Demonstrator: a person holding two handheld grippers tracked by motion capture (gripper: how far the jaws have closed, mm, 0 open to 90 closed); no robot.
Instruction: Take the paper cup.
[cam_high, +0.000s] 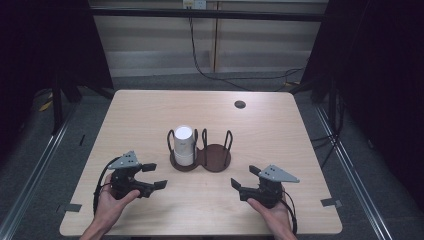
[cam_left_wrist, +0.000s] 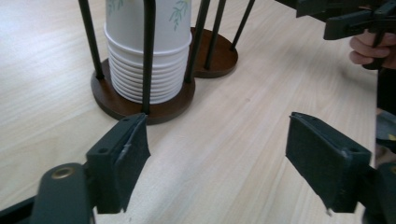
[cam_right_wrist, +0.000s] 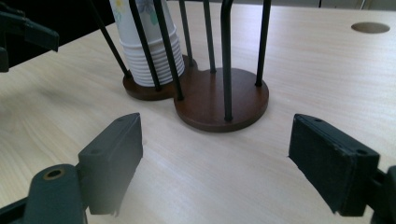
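You are holding the left gripper low over the near left part of the tabletop, with your left hand wrapped around its body from below. Its jaws are standing spread wide with nothing between them, and they are pointing toward the middle of the tabletop. In the left gripper view the bare wood is showing between the two black pads, and the cup holder is sitting just beyond the left pad.

Moving rightward, the stack of paper cups is standing upright in the left bay of that dark double holder, ringed by its thin black posts. The cups are white with a small leaf print near the top, and their rolled rims are showing nested at the bottom of the stack. The right bay of the holder is showing its round brown base. The holder is sitting near the centre of the tabletop, well apart from both grippers and roughly between them.

Farther back and to the right, a small round hole is showing in the tabletop.

At the right, you are holding the right gripper with your right hand, low over the near right part. Its jaws are also standing spread, gripping nothing, and facing the holder's right bay.
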